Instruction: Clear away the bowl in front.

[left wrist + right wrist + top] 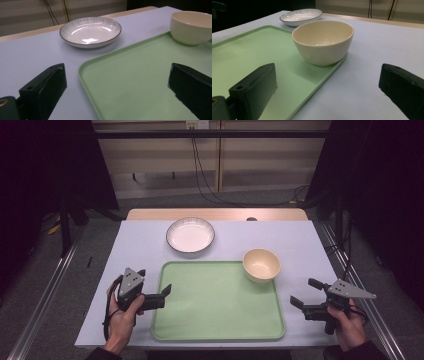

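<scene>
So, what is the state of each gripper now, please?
Left gripper: open, holding nothing, jaws over the green tray edge.
Right gripper: open, holding nothing.

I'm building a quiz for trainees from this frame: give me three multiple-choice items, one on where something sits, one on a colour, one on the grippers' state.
1. Where does the cream bowl sit?
A. on the far right corner of the tray
B. inside the white plate
C. on the bare table, left of the tray

2. What colour is the tray?
A. blue
B. light green
C. red

3. How do the left gripper and right gripper stand?
A. both shut on the bowl
B. left one clamps the plate
C. both open, holding nothing

Answers:
1 A, the bowl rests at the tray's far right corner.
2 B, its surface is pale green.
3 C, each gripper's jaws are wide apart with nothing between.
</scene>
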`<state>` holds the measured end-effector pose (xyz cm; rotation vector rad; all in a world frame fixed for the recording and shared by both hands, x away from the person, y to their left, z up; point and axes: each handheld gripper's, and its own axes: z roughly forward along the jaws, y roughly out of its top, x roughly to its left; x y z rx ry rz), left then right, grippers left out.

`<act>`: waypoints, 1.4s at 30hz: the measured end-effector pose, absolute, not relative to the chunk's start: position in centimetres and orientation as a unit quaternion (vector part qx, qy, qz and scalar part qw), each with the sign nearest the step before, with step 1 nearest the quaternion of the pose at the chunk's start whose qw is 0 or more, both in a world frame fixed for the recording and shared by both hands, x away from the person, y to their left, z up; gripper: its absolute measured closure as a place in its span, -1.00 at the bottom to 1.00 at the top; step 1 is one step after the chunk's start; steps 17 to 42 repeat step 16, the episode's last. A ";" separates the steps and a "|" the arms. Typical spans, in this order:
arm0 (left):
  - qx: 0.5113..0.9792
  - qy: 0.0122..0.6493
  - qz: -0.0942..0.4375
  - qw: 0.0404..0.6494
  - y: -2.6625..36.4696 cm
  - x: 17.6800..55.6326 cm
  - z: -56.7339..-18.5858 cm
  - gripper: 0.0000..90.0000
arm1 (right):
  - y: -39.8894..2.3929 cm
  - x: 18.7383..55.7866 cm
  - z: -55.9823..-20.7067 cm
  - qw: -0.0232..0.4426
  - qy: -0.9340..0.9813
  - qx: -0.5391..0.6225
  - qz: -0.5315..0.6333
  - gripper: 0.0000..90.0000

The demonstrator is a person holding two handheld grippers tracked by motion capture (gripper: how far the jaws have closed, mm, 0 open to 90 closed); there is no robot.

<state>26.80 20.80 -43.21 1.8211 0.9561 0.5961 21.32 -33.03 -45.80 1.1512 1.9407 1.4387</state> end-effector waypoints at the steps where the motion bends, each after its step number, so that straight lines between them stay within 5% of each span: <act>1: 0.746 0.392 0.244 0.479 20.8 26.8 -43.2 -0.95 | -33.0 21.3 -45.8 0.231 0.706 0.419 0.523 -0.97; 13: 0.716 0.428 0.252 0.490 23.2 23.7 -43.8 -0.96 | -33.0 21.3 -45.8 0.232 0.705 0.419 0.523 -0.97; 42: 0.714 0.427 0.254 0.494 23.4 23.6 -43.6 -0.96 | -33.1 21.4 -45.8 0.236 0.705 0.420 0.521 -0.97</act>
